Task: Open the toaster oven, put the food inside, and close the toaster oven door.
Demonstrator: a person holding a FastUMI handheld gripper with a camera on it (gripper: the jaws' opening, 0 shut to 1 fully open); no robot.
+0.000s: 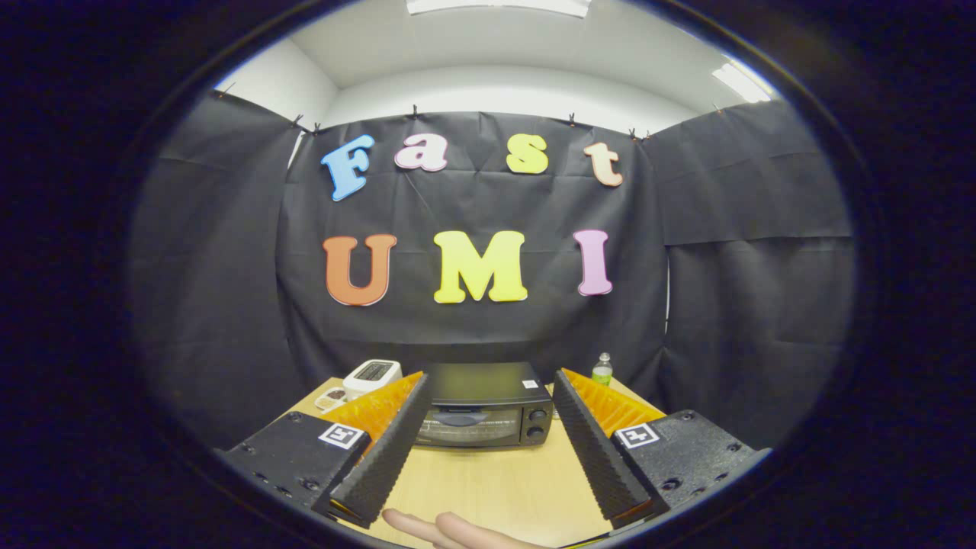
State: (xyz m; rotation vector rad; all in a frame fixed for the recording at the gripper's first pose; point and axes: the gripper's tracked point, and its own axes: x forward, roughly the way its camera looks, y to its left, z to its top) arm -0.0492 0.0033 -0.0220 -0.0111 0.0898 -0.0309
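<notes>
On the desk's (488, 480) far left corner lies a small dish (330, 398) of something speckled, with a white toaster (371, 377) just beside it. The toaster oven (485, 404) stands at the middle of the far edge, its door up and closed, beyond the fingers. The gripper (488, 393) hangs above the desk, spread wide and holding nothing. A green-labelled bottle (602, 370) sits at the far right corner. Fingertips of a hand (450, 528) rest at the near edge.

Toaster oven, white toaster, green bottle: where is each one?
Toaster oven (484, 415), gripper view, glass door, shut, beyond the open gripper (488, 427).
White toaster (371, 375), gripper view, slotted top.
Green bottle (602, 371), gripper view, body.
</notes>
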